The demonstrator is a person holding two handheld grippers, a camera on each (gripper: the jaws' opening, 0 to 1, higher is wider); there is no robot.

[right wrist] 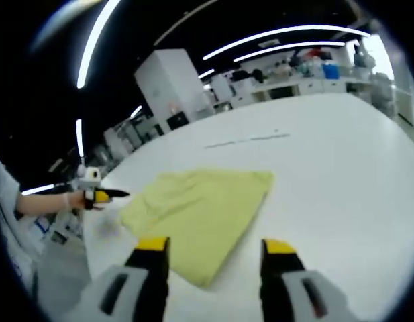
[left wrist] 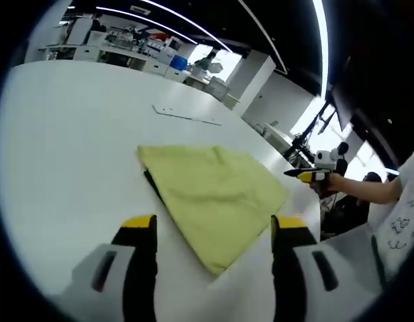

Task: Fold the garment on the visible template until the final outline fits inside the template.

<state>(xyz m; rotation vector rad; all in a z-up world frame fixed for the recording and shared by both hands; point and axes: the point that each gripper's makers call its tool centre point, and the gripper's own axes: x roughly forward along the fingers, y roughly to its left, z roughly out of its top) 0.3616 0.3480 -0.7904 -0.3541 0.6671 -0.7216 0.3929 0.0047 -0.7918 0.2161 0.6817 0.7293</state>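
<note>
A folded yellow-green garment [left wrist: 213, 201] lies flat on a white table [left wrist: 66, 154], just ahead of the left gripper [left wrist: 215, 231], whose yellow-tipped jaws stand wide and hold nothing. In the right gripper view the right gripper [right wrist: 215, 256] hangs equally wide and empty above the cloth's near edge. The left gripper view shows a dark template edge [left wrist: 153, 188] peeking out beside the garment. Shelves and ceiling lights [right wrist: 287, 37] fill the room behind.
</note>
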